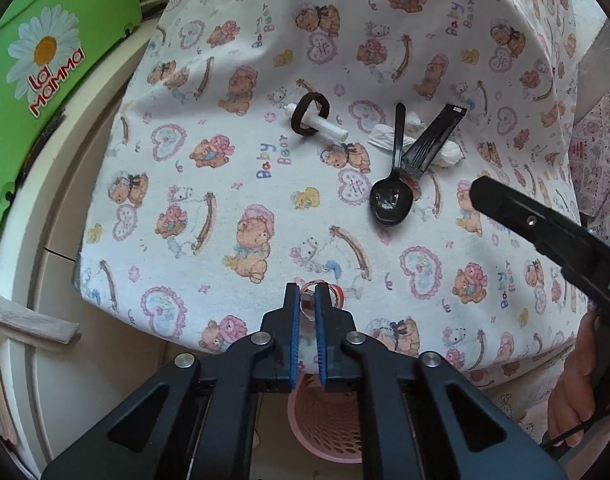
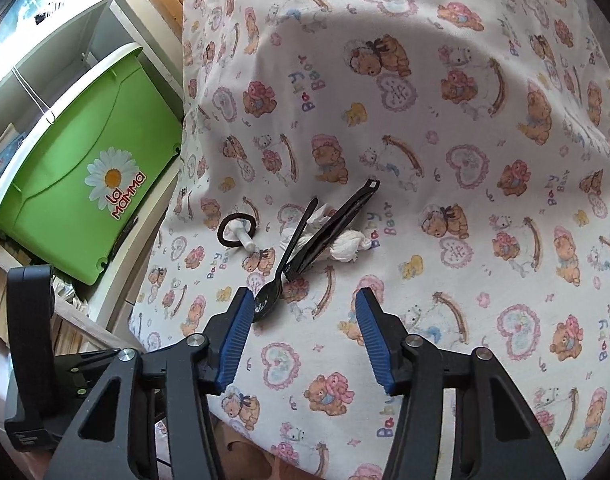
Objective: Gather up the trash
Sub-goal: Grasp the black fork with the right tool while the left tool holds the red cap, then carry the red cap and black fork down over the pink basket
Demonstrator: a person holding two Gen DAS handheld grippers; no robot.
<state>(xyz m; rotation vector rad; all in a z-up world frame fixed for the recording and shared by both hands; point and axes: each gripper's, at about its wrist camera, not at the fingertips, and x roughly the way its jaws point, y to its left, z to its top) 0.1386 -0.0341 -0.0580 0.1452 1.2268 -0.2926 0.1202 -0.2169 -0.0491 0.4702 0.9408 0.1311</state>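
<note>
My left gripper (image 1: pixel 306 292) is shut on a small clear wrapper with red print (image 1: pixel 325 296), held over the near edge of the bear-print tablecloth (image 1: pixel 209 184), above a pink mesh basket (image 1: pixel 325 420). A black plastic spoon (image 1: pixel 391 184), a black cutlery packet (image 1: pixel 433 140) and crumpled white tissue (image 1: pixel 449 154) lie together on the cloth. My right gripper (image 2: pixel 301 296) is open, just short of the spoon (image 2: pixel 275 292), with the packet (image 2: pixel 337 224) and tissue (image 2: pixel 347 250) beyond. A brown hair band around a white tube (image 1: pixel 311 114) lies to the left.
A green "La Mamma" box (image 1: pixel 53 64) stands on white shelving left of the table and also shows in the right wrist view (image 2: pixel 93 176). The right gripper's body (image 1: pixel 545 240) reaches in from the right in the left wrist view.
</note>
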